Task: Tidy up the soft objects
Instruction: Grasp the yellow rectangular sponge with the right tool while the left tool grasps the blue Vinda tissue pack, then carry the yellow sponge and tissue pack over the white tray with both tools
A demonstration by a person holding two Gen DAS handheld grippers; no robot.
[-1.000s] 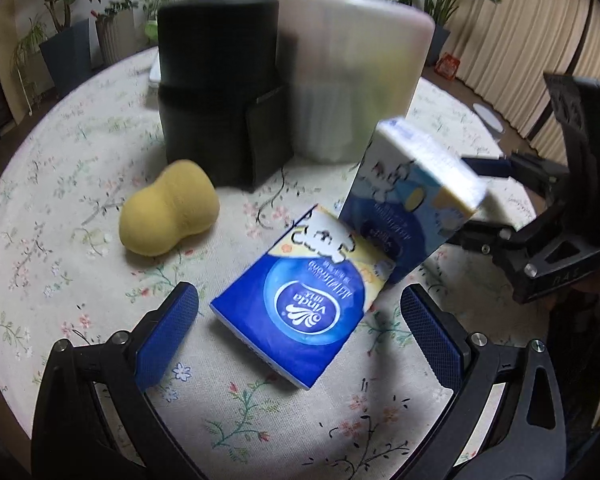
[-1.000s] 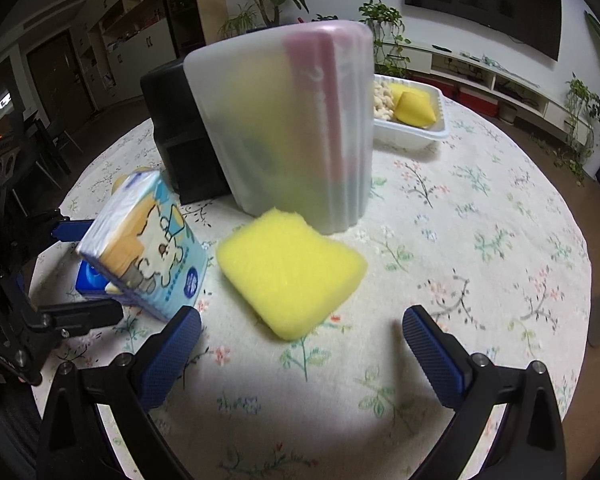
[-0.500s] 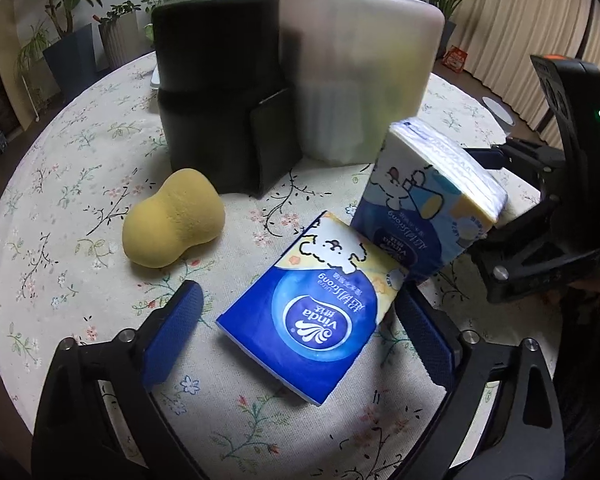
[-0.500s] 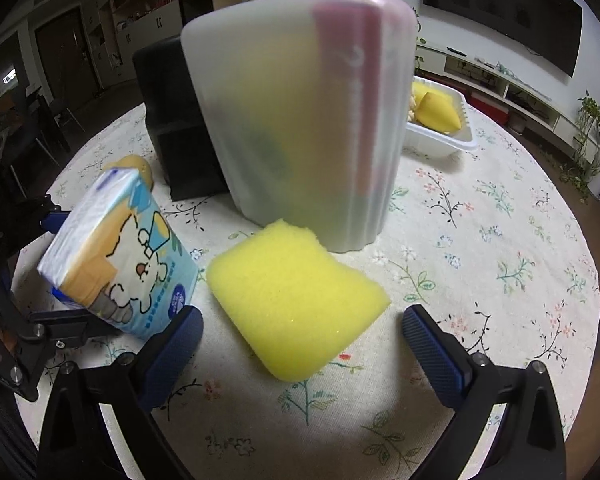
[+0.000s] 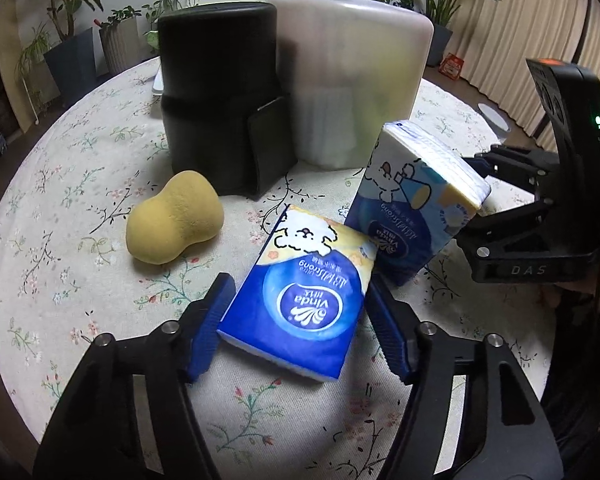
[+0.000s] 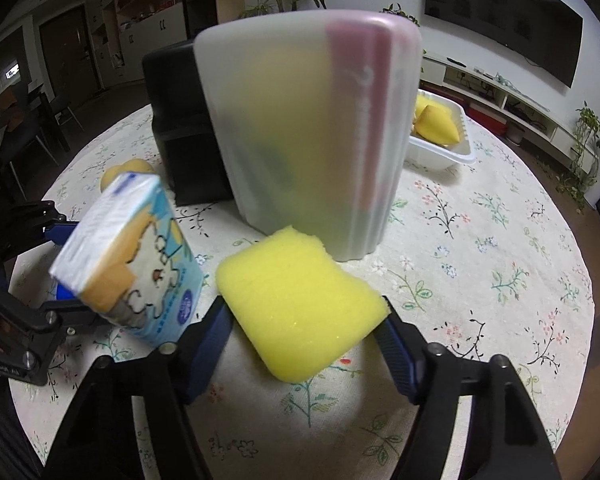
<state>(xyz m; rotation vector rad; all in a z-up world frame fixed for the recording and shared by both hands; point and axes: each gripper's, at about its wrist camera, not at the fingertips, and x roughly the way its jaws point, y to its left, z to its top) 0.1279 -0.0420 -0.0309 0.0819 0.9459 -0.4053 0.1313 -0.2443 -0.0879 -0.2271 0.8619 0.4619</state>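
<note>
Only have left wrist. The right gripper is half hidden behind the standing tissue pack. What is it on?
Observer: A yellow sponge, lying flat. The right gripper has its fingers against both sides of it.
Operator: Anything behind the frosted bin?
Observer: A white tray with yellow pieces in it, just behind the frosted bin.
Operator: Bin contents?
Observer: From the right wrist, a pink strip and a blurred yellow mass show through its wall. I can't make out more.
</note>
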